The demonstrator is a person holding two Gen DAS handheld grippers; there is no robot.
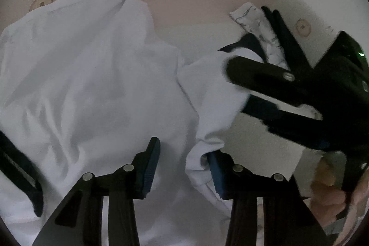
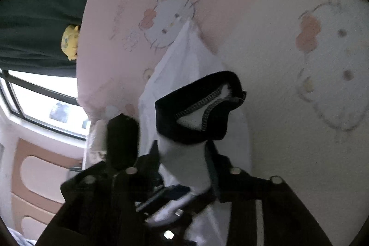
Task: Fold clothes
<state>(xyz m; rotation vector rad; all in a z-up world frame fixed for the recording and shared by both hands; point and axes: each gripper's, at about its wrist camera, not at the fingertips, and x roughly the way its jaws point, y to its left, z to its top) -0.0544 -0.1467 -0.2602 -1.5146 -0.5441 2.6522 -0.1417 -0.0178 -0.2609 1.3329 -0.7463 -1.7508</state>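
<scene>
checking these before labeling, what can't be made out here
- Left wrist view: white garment runs past the lower and left edges, so its type is unclear.
- Left wrist view: right gripper blurred; its grip point hidden.
- Right wrist view: dark cuff covers the fingertips.
- Yellow toy too small.

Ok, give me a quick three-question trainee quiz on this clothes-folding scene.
1. True or false: the left gripper is clamped shut on the white shirt.
2. The cuff sticking out beyond the right gripper is: A red, B dark navy, C yellow.
3. Fill in: the pink bedsheet is printed with cartoon ____ faces.

Key: 1 false, its jaws stand apart; 2 B; 3 cat.
</scene>
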